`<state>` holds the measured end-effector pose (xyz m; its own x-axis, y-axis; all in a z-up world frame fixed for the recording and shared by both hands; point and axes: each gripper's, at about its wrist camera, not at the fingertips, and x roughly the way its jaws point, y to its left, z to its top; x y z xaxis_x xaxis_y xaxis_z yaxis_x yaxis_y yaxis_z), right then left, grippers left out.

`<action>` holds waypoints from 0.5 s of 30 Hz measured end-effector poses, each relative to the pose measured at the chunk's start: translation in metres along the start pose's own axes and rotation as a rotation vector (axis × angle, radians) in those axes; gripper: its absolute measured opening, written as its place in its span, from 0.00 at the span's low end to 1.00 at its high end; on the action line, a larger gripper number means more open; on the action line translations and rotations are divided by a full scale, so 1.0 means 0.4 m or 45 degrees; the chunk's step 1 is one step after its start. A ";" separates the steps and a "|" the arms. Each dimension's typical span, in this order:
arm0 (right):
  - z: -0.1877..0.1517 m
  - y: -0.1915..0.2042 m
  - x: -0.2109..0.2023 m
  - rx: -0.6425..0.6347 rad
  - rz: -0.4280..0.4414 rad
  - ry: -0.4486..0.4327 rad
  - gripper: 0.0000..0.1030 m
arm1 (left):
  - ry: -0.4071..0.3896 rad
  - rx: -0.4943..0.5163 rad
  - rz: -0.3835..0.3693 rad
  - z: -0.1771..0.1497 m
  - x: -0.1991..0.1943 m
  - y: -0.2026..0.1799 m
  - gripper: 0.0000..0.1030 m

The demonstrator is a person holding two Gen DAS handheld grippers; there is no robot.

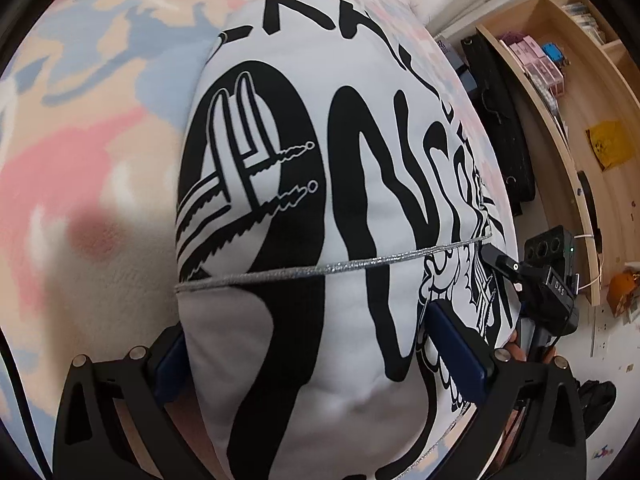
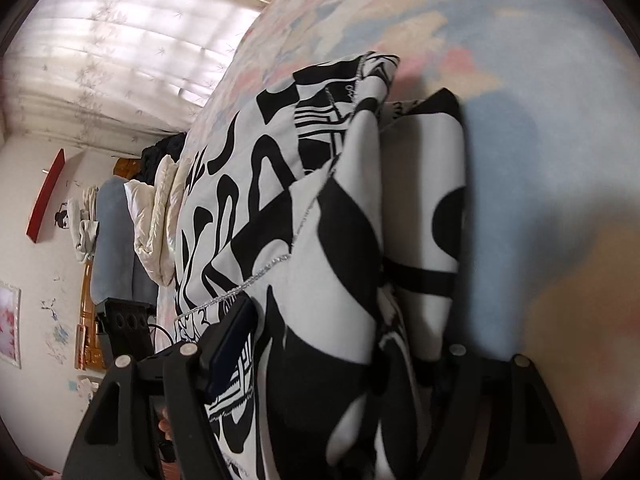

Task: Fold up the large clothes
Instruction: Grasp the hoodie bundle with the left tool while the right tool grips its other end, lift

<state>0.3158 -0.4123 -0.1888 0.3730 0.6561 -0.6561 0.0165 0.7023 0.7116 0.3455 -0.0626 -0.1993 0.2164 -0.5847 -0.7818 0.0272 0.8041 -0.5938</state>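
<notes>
A large white garment with bold black print (image 1: 348, 160) lies on a pastel patterned blanket (image 1: 100, 120). A silver cord (image 1: 332, 268) crosses it. My left gripper (image 1: 312, 356) stands wide open, and a bulge of the garment sits between its blue pads (image 1: 456, 348). My right gripper shows in the left wrist view at the garment's right edge (image 1: 516, 268). In the right wrist view the garment (image 2: 348, 248) is bunched in folds and passes between the fingers of my right gripper (image 2: 332, 344), whose jaws are spread around the thick fabric.
The blanket (image 2: 540, 120) covers a bed. Wooden shelves (image 1: 560, 80) with boxes stand to the right and a black bag (image 1: 496, 120) leans beside the bed. Pillows and folded bedding (image 2: 156, 216) are stacked at the bed's head, under a curtained window (image 2: 140, 40).
</notes>
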 end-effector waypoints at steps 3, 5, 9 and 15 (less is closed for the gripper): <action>0.003 0.003 0.002 -0.008 -0.003 -0.014 0.68 | 0.016 0.003 0.012 0.008 0.001 -0.007 1.00; 0.000 0.007 0.002 -0.015 -0.011 -0.025 0.64 | 0.027 -0.002 0.024 0.018 0.008 -0.012 1.00; -0.010 0.030 0.005 -0.050 -0.040 -0.042 0.49 | 0.022 -0.020 0.054 0.031 0.016 -0.027 1.00; -0.033 0.113 -0.019 -0.201 -0.125 -0.111 0.25 | -0.091 0.022 0.164 0.023 -0.010 -0.087 0.81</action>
<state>0.3013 -0.3820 -0.1551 0.4559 0.5606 -0.6912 -0.0867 0.8009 0.5924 0.3526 -0.0874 -0.1738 0.2884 -0.4682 -0.8353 0.0117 0.8740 -0.4858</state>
